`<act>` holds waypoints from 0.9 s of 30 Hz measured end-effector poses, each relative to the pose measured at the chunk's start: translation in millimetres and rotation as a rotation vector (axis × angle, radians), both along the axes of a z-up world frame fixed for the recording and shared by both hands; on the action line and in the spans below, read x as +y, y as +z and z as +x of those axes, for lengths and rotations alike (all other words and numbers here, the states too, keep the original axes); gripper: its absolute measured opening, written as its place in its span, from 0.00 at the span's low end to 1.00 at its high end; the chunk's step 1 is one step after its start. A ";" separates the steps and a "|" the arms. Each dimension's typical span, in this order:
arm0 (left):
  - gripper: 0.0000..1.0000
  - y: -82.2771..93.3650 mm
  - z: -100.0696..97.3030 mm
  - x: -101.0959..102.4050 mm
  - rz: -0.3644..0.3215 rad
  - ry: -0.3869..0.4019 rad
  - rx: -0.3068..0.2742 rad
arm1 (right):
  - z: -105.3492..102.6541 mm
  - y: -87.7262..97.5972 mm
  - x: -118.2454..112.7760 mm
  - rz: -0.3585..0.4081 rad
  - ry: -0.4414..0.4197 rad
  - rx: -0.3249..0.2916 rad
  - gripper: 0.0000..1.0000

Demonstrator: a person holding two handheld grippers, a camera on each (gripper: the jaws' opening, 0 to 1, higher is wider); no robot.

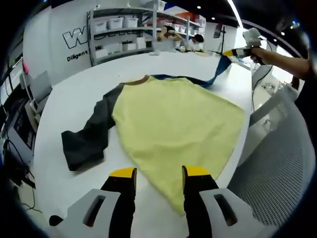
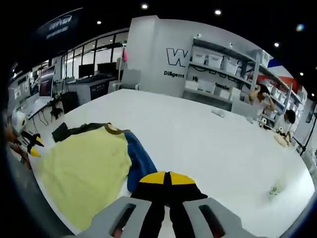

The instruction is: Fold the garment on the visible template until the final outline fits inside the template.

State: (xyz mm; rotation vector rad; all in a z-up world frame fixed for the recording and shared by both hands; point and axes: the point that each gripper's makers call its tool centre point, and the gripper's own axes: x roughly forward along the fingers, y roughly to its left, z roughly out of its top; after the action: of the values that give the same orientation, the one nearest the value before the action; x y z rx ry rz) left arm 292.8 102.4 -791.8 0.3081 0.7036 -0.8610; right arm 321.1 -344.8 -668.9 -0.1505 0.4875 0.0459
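Open left gripper hovers over the yellow shirt hem; right gripper, pinching the blue sleeve, should fold it inward smoothly.

pale yellow garment with dark grey and blue sleeves, white table, yellow-tipped black left gripper

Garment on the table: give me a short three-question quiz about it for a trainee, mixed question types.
1. True or false: the left gripper is shut on the garment.
2. Which sleeve does the right gripper hold? A dark, B blue, C yellow.
3. Fill in: the dark sleeve lies flat on the ____ table.
Key: 1 false, its jaws stand open; 2 B, the blue sleeve; 3 white.
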 end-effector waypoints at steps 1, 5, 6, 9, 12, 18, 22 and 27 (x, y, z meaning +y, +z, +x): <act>0.37 0.8 0.0 0.4 0.001 -0.002 -0.002 | 5.0 5.8 2.7 -0.003 0.007 -0.012 0.00; 0.38 3.5 1.2 2.0 -0.003 -0.003 -0.006 | 24.1 23.2 10.5 -0.016 0.037 -0.048 0.00; 0.38 4.0 1.5 2.2 -0.002 -0.003 -0.006 | 28.2 27.3 12.3 -0.017 0.042 -0.057 0.00; 0.39 5.9 2.1 2.6 0.001 -0.006 -0.007 | 42.2 41.5 18.8 -0.019 0.064 -0.088 0.00; 0.39 7.8 2.7 1.9 0.003 -0.011 -0.011 | 55.9 54.2 26.2 -0.020 0.085 -0.114 0.00; 0.39 12.1 4.2 2.5 0.001 -0.014 -0.019 | 77.9 66.9 48.2 -0.033 0.148 -0.129 0.00; 0.41 15.7 5.6 4.2 -0.003 -0.014 -0.023 | 85.8 68.0 62.2 -0.040 0.187 -0.123 0.00; 0.43 18.5 7.9 6.5 -0.011 -0.004 -0.023 | 97.9 70.2 77.7 -0.051 0.232 -0.120 0.00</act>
State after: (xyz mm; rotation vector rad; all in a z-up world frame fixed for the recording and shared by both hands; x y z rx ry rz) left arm 300.7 108.9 -773.2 0.3092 0.6767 -0.8640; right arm 419.0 -267.1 -598.7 -0.2578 0.3496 0.2500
